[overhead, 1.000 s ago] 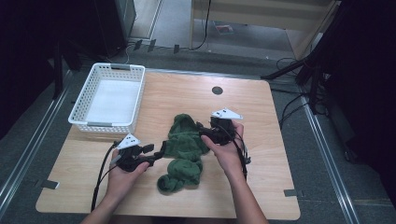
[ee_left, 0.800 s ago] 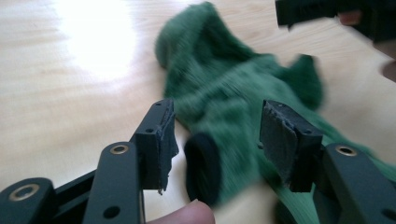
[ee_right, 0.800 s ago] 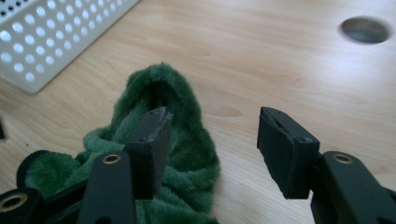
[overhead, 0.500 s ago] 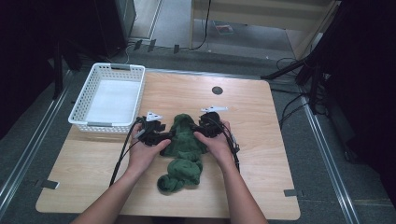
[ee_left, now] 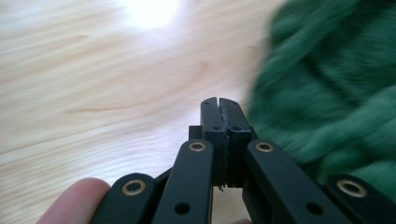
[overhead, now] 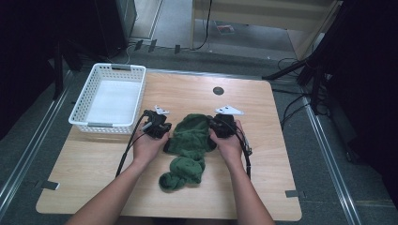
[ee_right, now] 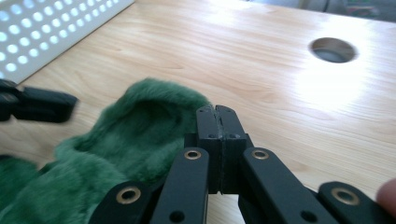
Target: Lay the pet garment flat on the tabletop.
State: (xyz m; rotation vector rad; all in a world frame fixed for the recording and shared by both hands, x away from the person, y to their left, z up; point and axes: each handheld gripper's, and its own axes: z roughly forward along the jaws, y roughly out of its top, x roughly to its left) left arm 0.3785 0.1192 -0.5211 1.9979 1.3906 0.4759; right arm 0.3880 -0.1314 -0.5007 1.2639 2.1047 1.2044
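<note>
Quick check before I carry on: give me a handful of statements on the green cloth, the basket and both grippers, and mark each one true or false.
1. The green cloth lies in the white basket. False: it lies on the wooden table, right of the basket.
2. The left gripper has its jaws shut with nothing between them. True; they have just been closing, and the cloth sits beside the tips.
3. The right gripper stands wide open. False: its jaws meet, having just been closing, with no cloth between the tips.
4. The basket holds nothing. True.
5. The round hole in the table is covered by the cloth. False: it lies bare, beyond the cloth.
</note>
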